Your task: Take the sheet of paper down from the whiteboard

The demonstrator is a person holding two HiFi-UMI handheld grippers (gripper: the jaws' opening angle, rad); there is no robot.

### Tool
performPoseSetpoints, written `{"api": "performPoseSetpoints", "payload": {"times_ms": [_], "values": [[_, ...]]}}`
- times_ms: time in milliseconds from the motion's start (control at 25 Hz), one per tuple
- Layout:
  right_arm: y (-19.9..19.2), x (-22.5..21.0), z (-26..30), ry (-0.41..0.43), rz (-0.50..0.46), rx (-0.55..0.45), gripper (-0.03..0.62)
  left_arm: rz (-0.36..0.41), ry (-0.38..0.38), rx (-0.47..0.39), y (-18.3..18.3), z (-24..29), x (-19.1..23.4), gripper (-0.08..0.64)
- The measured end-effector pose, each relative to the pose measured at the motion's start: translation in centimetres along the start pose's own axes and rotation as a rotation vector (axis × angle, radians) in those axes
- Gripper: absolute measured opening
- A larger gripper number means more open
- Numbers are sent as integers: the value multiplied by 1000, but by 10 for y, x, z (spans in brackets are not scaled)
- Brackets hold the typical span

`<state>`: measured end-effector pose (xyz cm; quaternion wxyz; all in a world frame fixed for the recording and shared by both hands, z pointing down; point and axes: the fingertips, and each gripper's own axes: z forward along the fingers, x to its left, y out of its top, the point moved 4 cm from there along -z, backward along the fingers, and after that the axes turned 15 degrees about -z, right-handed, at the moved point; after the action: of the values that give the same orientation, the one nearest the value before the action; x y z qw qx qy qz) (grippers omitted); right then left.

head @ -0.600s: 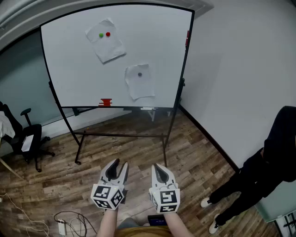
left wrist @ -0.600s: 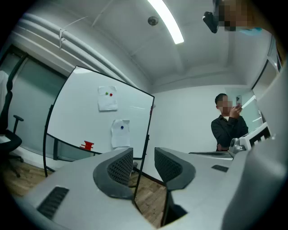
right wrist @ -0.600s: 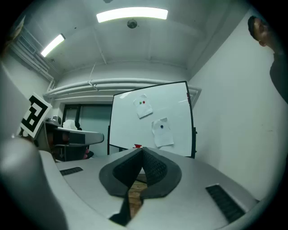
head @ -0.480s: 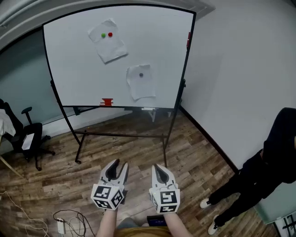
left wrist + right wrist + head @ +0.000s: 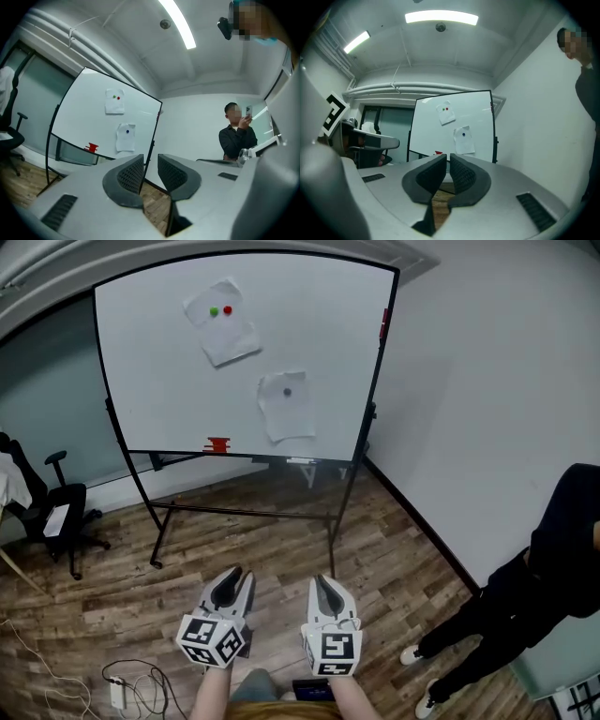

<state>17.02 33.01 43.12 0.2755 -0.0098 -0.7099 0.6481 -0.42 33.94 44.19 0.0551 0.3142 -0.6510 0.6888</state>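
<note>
Nearest, at the lower edge of the head view, two handheld grippers are shown side by side, held level above the wood-plank floor. The left gripper is released: in the left gripper view its jaws are seen apart, with nothing between them. The right gripper is clenched on nothing: in the right gripper view its jaws are drawn almost together. A white power strip with loose cables is seen on the floor at lower left. A person in dark clothing is placed at the right edge, beside the white wall. An office chair is located at far left. Farthest, well apart from both grippers, the whiteboard is shown on its wheeled stand. Two sheets are held on it. The upper sheet of paper is tilted and pinned by a green magnet and a red magnet. The lower sheet of paper is pinned by one dark magnet. A red object is set on the board's lower ledge.
</note>
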Motion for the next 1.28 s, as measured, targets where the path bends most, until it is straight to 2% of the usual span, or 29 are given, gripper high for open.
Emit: {"api": "performPoseSetpoints", "payload": {"times_ms": [80,160,320,480,720,1040,1280], "values": [[-1,-3,6,3,-23,-1,84,14,14,7,0,5,6,80],[-2,-6,15,10,-37,-2,118,9,32,-4,3,12,13,77],[-11,-11,45,29,-39,15,126,8,59,-25,6,37,33,77],[-29,-22,103,35,-43,26,127,8,76,-31,9,87,66,81],[-47,-45,235,26,-46,44,127,3,67,-1,33,208,136,118],[-34,-87,441,-11,-72,58,129,14,11,18,116,390,222,132],[-31,-104,536,-38,-90,70,129,12,-12,30,146,472,267,132]]}}
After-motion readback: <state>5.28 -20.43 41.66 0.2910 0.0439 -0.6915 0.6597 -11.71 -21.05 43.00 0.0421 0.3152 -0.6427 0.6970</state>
